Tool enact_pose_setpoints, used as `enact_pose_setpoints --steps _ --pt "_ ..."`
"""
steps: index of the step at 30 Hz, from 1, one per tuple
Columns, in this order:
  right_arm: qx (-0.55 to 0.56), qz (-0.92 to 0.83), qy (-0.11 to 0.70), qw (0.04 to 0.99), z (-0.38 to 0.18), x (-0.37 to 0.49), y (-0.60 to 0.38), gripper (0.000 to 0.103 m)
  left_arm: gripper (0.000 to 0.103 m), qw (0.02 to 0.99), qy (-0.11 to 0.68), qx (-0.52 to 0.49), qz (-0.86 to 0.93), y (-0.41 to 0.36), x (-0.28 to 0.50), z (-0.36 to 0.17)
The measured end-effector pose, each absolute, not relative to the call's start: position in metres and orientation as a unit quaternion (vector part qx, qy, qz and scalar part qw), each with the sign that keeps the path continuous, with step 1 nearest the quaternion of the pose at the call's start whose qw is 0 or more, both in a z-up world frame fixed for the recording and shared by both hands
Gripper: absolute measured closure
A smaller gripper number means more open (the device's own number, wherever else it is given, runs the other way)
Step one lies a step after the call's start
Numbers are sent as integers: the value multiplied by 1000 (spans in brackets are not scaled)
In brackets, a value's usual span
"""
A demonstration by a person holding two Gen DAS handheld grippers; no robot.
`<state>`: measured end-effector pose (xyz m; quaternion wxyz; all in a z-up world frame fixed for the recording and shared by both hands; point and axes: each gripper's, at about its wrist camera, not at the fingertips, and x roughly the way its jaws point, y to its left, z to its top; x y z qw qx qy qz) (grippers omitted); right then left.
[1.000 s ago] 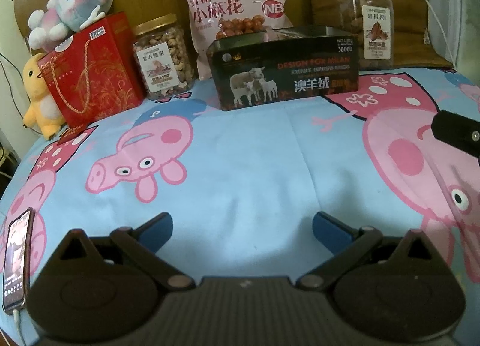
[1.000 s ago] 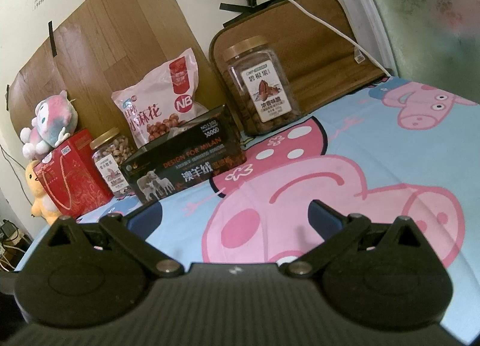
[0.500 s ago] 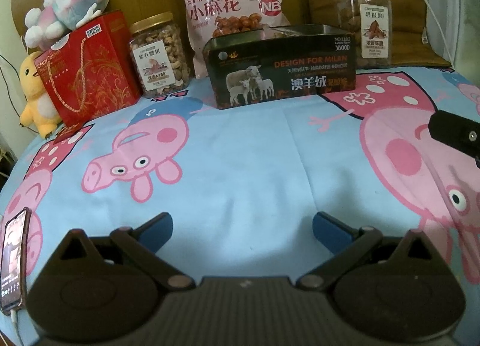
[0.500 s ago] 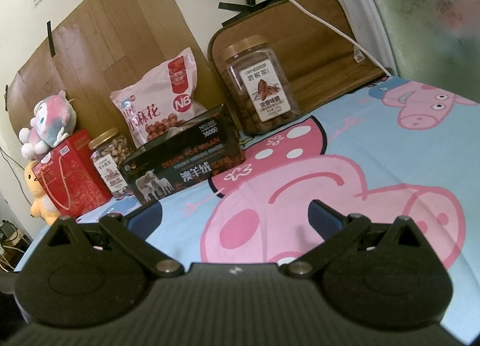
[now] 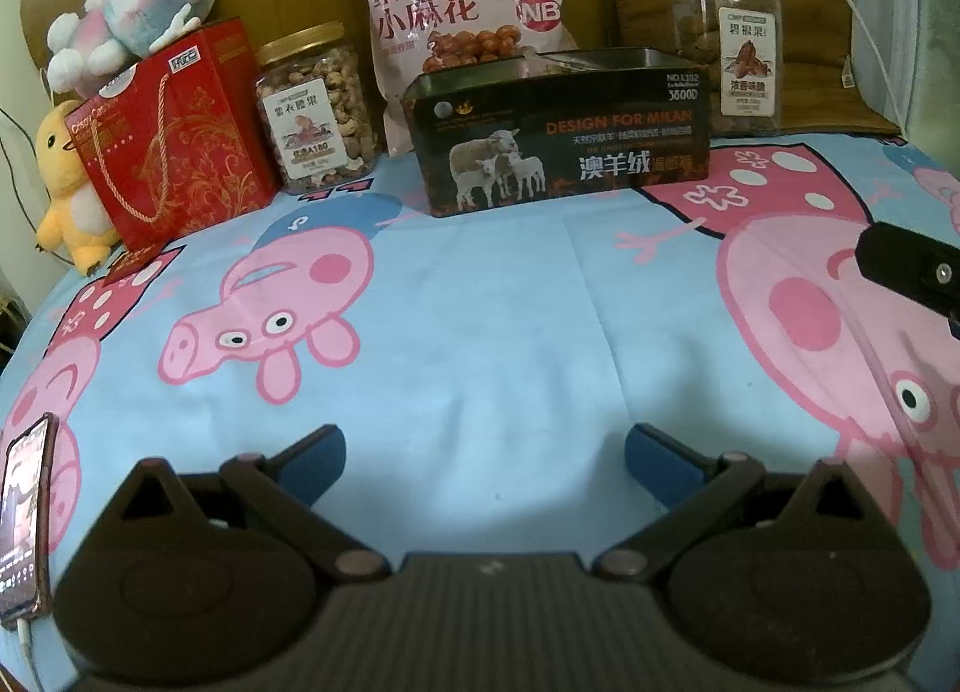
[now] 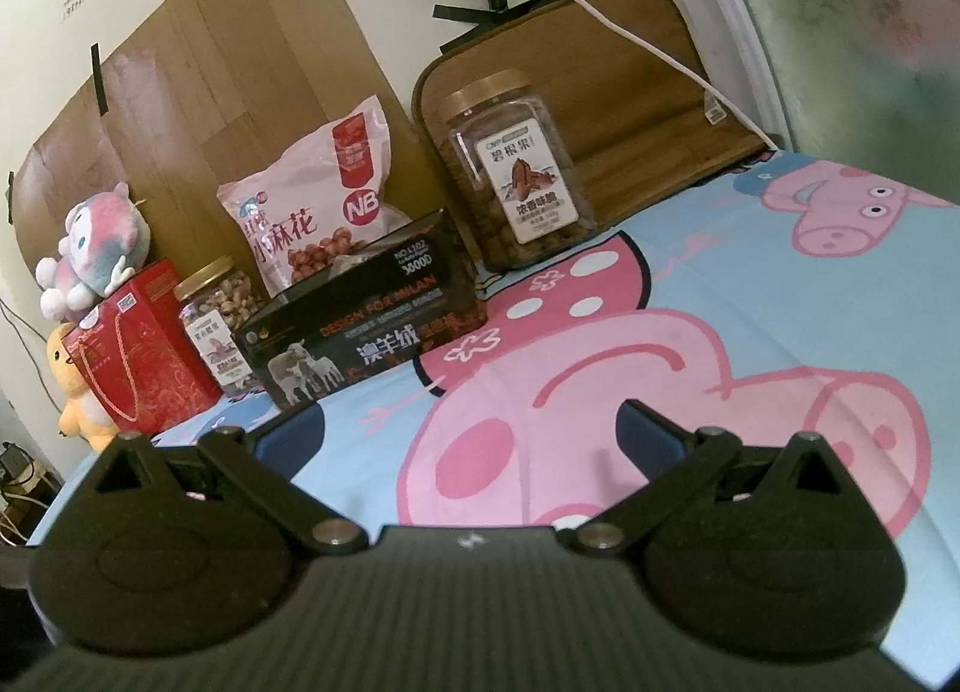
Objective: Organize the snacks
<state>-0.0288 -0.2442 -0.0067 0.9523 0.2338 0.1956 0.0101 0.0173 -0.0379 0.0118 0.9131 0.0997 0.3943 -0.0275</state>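
Along the far edge of the cartoon-pig bedsheet point(image 5: 480, 332), the snacks stand in a row against a wood-grain board point(image 6: 198, 62) and a brown cushion point(image 6: 630, 80). At the left sits a red gift bag point(image 5: 174, 152) with gold scrollwork and a rope handle, a pink-and-grey plush toy point(image 5: 132, 14) on top of it and a yellow plush chick point(image 5: 66, 182) beside it. Just right of the bag stands a clear jar of pale nuts point(image 5: 315, 110) with a gold lid and a white label. Next comes a large pink snack bag point(image 5: 468, 14), upright, printed with red Chinese characters and a photo of brown twists. In front of it lies a black rectangular box point(image 5: 564, 146), open at the top, showing 3 sheep and the words "DESIGN FOR MILAN". Right of the box stands a second clear jar point(image 5: 729, 44), gold-lidded, filled with dark brown nuts. A phone point(image 5: 24, 518) with a lit screen lies at the sheet's near left edge. The left gripper point(image 5: 483, 452) hovers over bare sheet, its blue-padded fingers spread wide and holding nothing. The right gripper point(image 6: 471, 431) is likewise wide apart and empty, near the box but well short of it.
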Motion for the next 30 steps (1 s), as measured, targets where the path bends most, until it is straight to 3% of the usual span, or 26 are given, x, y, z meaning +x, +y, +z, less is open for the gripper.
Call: enact_pose_setpoints --steps 30 --pt "234 8 197 952 -7 -29 -244 0 0 912 401 83 -26 -31 24 12"
